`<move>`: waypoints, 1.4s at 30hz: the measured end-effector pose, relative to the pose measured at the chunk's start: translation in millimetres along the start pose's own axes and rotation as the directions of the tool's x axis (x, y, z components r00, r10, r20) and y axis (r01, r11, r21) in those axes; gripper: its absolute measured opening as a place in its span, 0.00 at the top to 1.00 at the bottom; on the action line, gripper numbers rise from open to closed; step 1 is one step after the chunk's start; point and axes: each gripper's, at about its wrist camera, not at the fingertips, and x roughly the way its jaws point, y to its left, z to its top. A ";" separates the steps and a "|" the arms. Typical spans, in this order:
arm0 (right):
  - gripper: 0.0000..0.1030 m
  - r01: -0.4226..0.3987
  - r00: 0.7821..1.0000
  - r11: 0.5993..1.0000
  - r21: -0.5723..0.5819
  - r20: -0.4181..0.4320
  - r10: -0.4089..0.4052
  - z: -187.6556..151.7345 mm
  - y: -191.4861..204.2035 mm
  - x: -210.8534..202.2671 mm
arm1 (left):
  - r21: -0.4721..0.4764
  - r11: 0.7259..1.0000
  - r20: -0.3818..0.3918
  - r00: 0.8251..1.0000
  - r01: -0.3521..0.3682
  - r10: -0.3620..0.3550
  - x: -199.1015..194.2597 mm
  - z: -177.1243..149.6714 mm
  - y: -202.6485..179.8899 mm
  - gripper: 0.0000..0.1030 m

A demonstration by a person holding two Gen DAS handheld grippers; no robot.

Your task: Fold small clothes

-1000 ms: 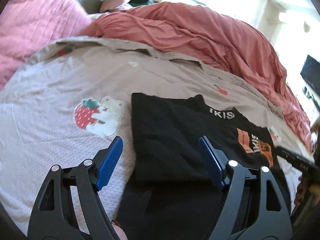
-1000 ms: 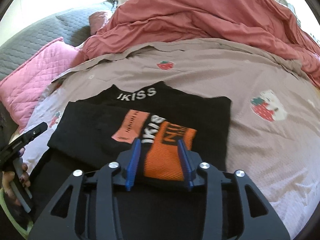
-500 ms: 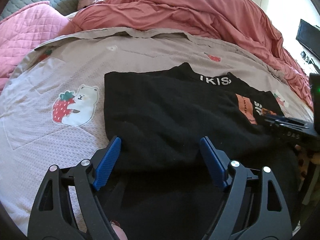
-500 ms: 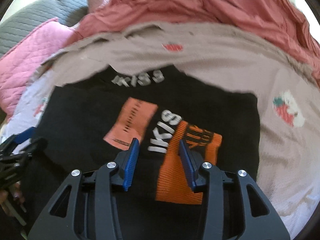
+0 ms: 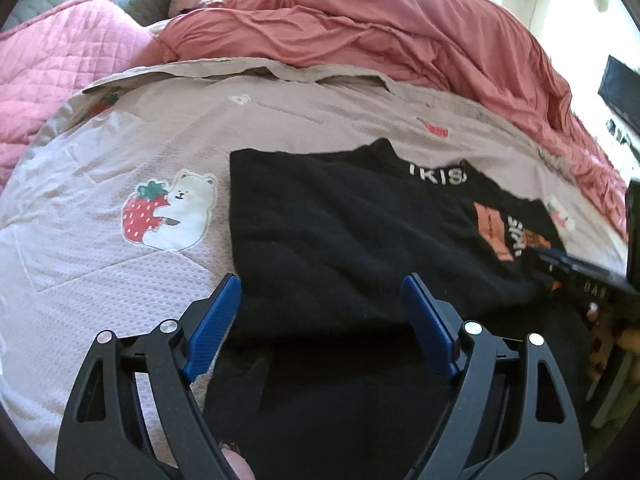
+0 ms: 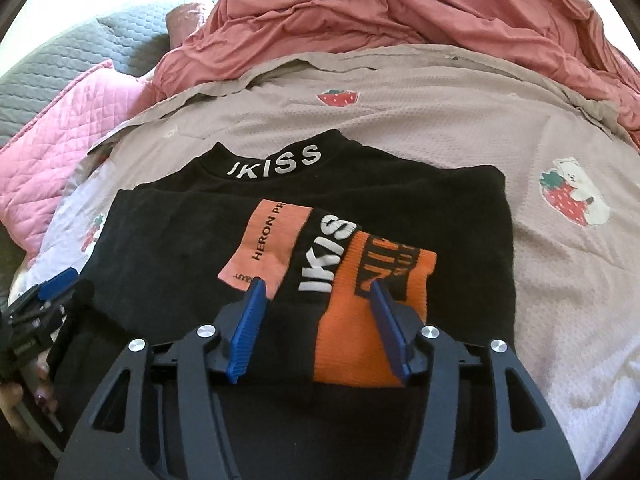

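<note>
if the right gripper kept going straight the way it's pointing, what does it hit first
Most likely the orange cuff of the sleeve folded over the black sweater. The right gripper, its jaws just opened wider, points down at it with nothing in between, though depth is hard to judge.

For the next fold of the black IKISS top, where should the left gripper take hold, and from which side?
Probably the near hem corner of the black top, on the bear-print side. The left gripper already hangs open over that edge, its jaws having just been opening, nothing between them. Come in low from the near side: the cloth lies flat on the bedspread, and only its free edge offers a lip to pinch.
</note>
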 end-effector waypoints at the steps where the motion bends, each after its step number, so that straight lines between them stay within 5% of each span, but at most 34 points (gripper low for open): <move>1: 0.43 0.000 1.000 1.000 0.004 0.003 0.000 -0.4 -0.6 -1.2 | -0.005 1.000 0.003 1.000 0.001 -0.001 -0.9 0.6 1.2 0.24; 11: 0.26 0.001 1.000 1.000 0.027 0.028 -0.002 -3.4 -5.0 -14.0 | -0.018 1.000 0.068 0.998 -0.003 0.004 -19.8 6.8 8.1 0.10; 21: 0.18 0.005 0.999 0.999 0.037 0.053 -0.007 -0.5 -7.5 -27.6 | 0.003 1.000 0.098 0.995 -0.021 0.020 -29.2 5.1 5.8 0.09; 42: 0.18 0.003 0.997 1.000 0.022 0.081 -0.005 -6.1 -4.3 -60.2 | -0.062 0.998 0.106 0.994 -0.009 0.016 -46.2 -6.4 22.9 0.09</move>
